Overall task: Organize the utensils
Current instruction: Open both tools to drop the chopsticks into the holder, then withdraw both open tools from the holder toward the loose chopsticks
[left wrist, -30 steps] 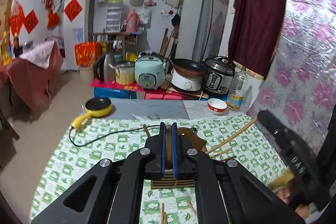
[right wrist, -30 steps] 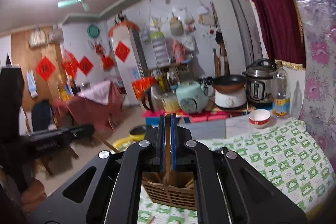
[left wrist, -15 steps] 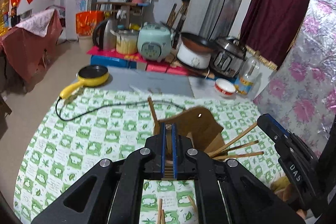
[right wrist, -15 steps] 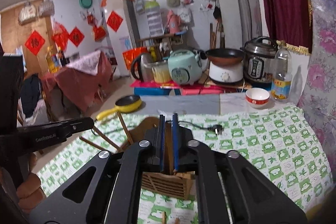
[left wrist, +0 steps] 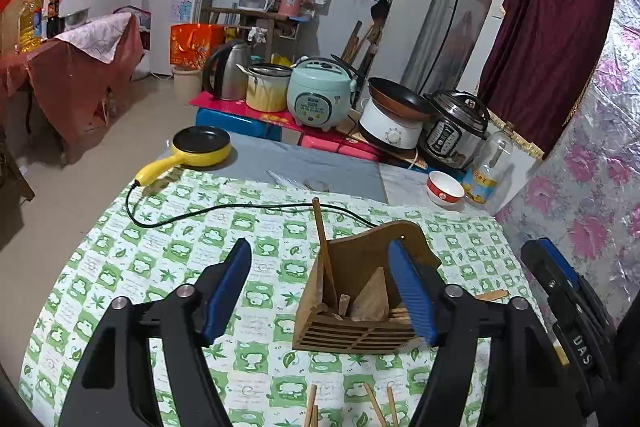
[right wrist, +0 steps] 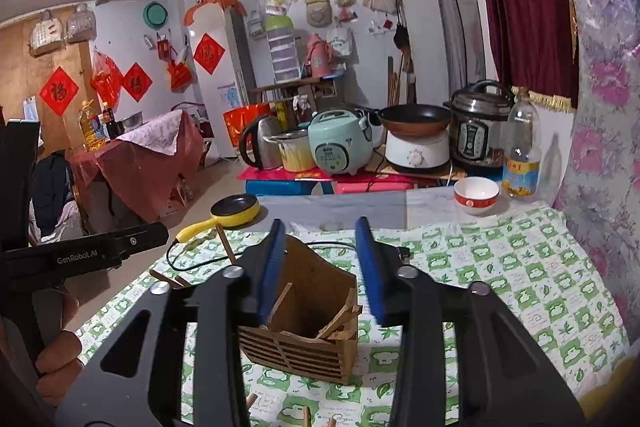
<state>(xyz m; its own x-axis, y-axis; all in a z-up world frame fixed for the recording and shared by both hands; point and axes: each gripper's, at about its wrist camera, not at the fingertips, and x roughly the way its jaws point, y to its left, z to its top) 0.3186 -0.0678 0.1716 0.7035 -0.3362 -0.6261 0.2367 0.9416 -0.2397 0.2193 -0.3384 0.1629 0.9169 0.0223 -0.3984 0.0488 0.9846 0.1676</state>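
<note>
- Both jaws stand wide and hold nothing: the left gripper (left wrist: 320,291) straddles the wooden utensil holder (left wrist: 352,307), and the right gripper (right wrist: 322,267) hangs open just above the same holder (right wrist: 304,323).
- Wooden utensil holder: upright on the green-checked desk (left wrist: 160,267), near its centre; slatted front toward the cameras, tall curved back panel on the far side.
- Contents: one chopstick (left wrist: 324,247) leans upright at the holder's left side and rises above the back panel; other sticks lie slanted inside, some poking out to the right (left wrist: 492,294).
- Loose chopsticks (left wrist: 376,407) lie on the desk at the near edge of view, in front of the holder; by judgement these are yet to be gathered, so the task appears unfinished.
- Background: yellow pan (left wrist: 200,147) with a black cord (left wrist: 200,215) trailing across the far desk; red-and-white bowl (left wrist: 445,189) far right.
- Risks, by judgement:
  - an open finger beside the holder could catch its wall or the leaning chopstick and tip the light box;
  - thin sticks lying flat on cloth may slip from the pads if pinched off-centre;
  - two grippers working close together could collide over the holder.
</note>
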